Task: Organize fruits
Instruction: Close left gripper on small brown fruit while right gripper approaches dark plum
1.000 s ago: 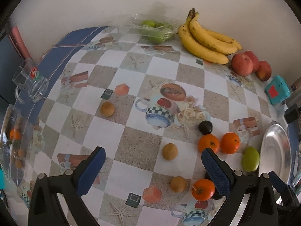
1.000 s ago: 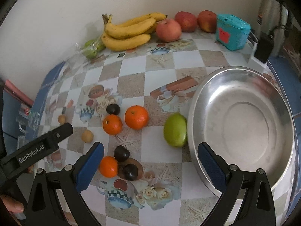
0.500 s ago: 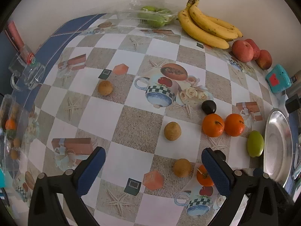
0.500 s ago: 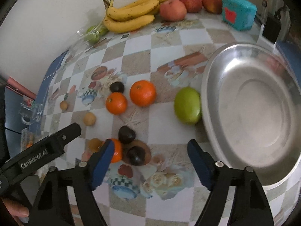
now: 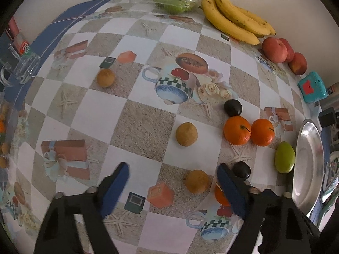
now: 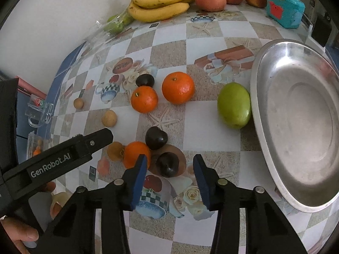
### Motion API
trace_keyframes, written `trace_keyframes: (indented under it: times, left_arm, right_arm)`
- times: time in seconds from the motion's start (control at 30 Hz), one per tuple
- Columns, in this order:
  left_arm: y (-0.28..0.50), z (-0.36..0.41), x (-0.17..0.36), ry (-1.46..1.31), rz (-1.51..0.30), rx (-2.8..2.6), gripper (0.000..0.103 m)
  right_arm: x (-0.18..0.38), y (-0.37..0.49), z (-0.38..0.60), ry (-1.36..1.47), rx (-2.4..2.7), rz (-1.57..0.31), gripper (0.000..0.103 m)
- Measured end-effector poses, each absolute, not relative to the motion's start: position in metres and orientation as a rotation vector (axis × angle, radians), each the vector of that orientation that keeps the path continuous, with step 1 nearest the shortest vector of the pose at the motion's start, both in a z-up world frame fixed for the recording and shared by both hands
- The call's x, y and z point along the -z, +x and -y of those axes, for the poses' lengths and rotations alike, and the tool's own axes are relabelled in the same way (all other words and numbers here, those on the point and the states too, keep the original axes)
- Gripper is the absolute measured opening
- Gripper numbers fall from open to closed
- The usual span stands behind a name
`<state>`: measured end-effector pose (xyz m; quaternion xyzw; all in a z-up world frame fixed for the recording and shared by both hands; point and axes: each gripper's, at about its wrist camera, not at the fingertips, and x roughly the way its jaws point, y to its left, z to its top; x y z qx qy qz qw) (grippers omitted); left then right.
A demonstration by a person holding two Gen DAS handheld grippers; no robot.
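Both tongs hover over the worktop (image 5: 146, 127) with their blue pads apart and nothing between them. Left tongs (image 5: 172, 185) stand wide, at six o'clock in their own view; a small brown fruit (image 5: 197, 181) lies on the cloth between the pads, nearer the right one, untouched. Behind that right pad sit an orange (image 5: 220, 196), partly hidden, and a dark plum (image 5: 241, 169). At the centre lies a second brown fruit (image 5: 186, 134), and a third (image 5: 106, 77) rests at ten o'clock. Toward three o'clock two oranges (image 5: 237, 130) touch each other, a second dark plum (image 5: 233, 107) just behind them, then a green fruit (image 5: 284, 160) beside the rim of a metal plate (image 5: 305, 165). Bananas (image 5: 233, 19) and peaches (image 5: 275, 49) line the wall at one o'clock, with a teal box (image 5: 313, 86) at two o'clock.

Right tongs (image 6: 169, 178) are narrower but still parted, pointing at a third dark plum (image 6: 167, 164) lying just ahead of the pads. In this view the left tongs' black arm enters at eight o'clock, and the green fruit touches or nearly touches the plate's rim at three o'clock.
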<state>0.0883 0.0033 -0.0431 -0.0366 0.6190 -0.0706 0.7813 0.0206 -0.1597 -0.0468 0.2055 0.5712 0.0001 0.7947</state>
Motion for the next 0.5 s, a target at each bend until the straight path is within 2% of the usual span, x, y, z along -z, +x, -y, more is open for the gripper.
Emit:
trace_keyframes:
  times: [0.2,0.27,0.5]
  left_arm:
    - [0.091,0.001,0.048,-0.088,-1.366,0.165,0.071]
    - [0.09,0.002,0.05,-0.095,-1.373,0.171,0.059]
    - [0.089,0.008,0.054,-0.146,-1.398,0.232,0.039]
  right_arm:
    - [0.048,0.021,0.156,0.431,-0.011,-1.235,0.038]
    - [0.048,0.02,0.156,0.439,-0.019,-1.236,0.038]
    - [0.047,0.02,0.155,0.436,-0.022,-1.24,0.038]
